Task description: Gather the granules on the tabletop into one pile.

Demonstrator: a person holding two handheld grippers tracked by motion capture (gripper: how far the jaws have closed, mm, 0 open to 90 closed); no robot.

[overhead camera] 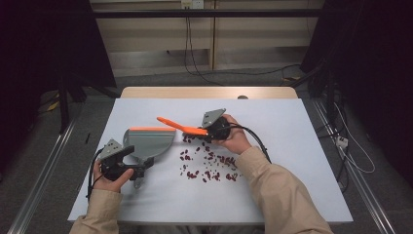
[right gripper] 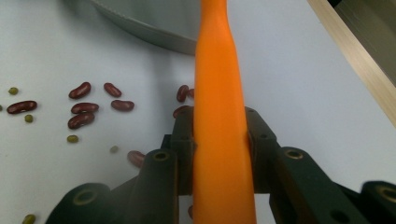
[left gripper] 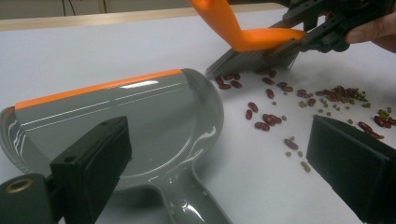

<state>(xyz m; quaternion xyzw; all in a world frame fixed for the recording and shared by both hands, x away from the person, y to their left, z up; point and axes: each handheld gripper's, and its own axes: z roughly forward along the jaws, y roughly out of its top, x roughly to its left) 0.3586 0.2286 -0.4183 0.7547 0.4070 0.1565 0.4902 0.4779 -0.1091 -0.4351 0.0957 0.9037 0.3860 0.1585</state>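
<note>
Brush held over scattered beans, dustpan held at its handle on the desk.

No brand, label or writing can be read on any item. The right gripper (overhead camera: 213, 127) has its jaws closed tight on the orange plastic handle of the brush (overhead camera: 181, 127), pads pressing both sides; the grey bristles (left gripper: 254, 60) touch the desk (overhead camera: 292, 126) at the edge of the beans (overhead camera: 209, 163). The left gripper (overhead camera: 127, 163) sits at the handle of the dustpan (overhead camera: 148, 141), its jaws standing wide in the left gripper view; whether they press the handle cannot be told. The dustpan is smooth glossy grey plastic, rounded, with an orange strip along its lip, lying flat just beside the beans. The beans are small, dark red and kidney-shaped, mixed with tiny green ones.
</note>
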